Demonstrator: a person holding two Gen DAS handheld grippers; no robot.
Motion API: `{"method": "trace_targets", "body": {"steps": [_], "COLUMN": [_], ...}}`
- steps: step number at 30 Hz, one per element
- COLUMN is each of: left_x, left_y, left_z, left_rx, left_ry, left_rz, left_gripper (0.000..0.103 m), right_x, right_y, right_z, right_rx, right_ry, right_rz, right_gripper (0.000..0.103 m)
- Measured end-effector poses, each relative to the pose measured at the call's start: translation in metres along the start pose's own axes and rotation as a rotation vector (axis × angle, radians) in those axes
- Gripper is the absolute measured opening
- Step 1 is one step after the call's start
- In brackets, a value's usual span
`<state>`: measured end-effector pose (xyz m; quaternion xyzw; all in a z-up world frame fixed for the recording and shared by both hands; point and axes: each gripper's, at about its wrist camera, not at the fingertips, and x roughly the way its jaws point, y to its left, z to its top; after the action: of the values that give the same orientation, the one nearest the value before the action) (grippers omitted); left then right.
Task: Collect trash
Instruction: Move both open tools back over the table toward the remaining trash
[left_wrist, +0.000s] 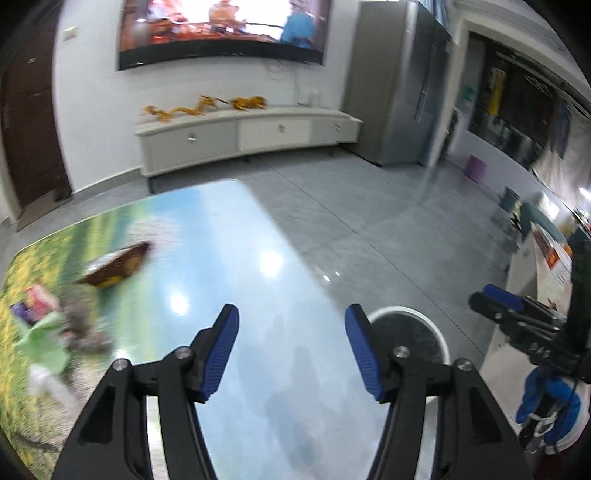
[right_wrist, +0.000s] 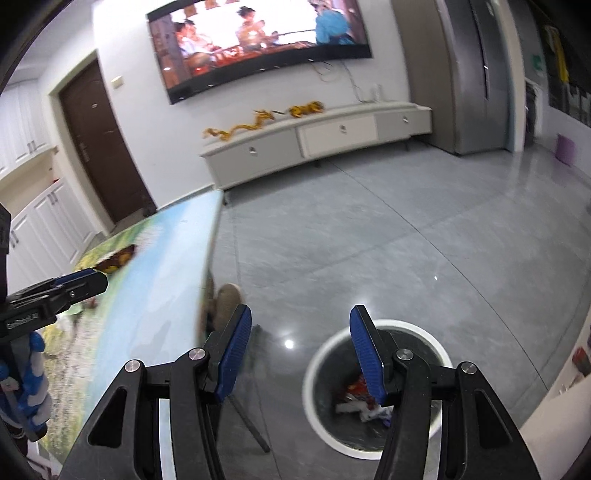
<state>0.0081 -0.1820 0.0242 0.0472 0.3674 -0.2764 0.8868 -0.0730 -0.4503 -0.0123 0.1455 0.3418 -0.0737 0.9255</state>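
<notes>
Glossy landscape-printed tabletop (left_wrist: 221, 236) lying under left gripper (left_wrist: 291, 350), spread, holding nothing; blurred wrappers (left_wrist: 40, 314) waiting far left | right gripper (right_wrist: 301, 350) spread, empty; round white-rimmed dark bin (right_wrist: 439, 347) sitting beneath, likely catching drops, scraps showing inside

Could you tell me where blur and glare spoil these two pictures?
Left wrist view: motion blur smears the trash pile at the table's left edge, and bright glare spots sit on the glossy table. Right wrist view: sharper overall; small glints on the floor, and the trash bin reads clearly. Both bend straight lines.
</notes>
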Motion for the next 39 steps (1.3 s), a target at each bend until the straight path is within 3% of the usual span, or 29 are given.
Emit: {"method": "trace_targets", "body": {"steps": [10,15,22,28,39], "left_x": [-0.059,-0.082,-0.107,-0.117,-0.125], "left_y": [0.113,0.156,0.208,0.232,0.253], "left_z": [-0.026,-0.044,-0.077,-0.095,-0.117], "left_rx": [-0.167,-0.218,-0.302,-0.337,-0.366], "left_ry": [-0.092,-0.122,-0.129,-0.118,-0.116], "left_rz": [0.166,0.260,0.329,0.370,0.369], "left_gripper": [0.059,0.059,0.062,0.063,0.063], "right_x": [-0.011,-0.011,-0.006,0.000,0.013], "right_y": [0.068,0.096,0.126,0.145,0.170], "right_z": [0.009,0.010,0.007,0.004,0.003], "right_rx": [-0.090,-0.130,-0.160,-0.182,-0.205], "right_ry": [-0.024,-0.023,-0.013,0.001,0.022], "right_rz": [0.096,0.136,0.184,0.212,0.243], "right_gripper": [0.055,0.055,0.055,0.055,0.055]}}
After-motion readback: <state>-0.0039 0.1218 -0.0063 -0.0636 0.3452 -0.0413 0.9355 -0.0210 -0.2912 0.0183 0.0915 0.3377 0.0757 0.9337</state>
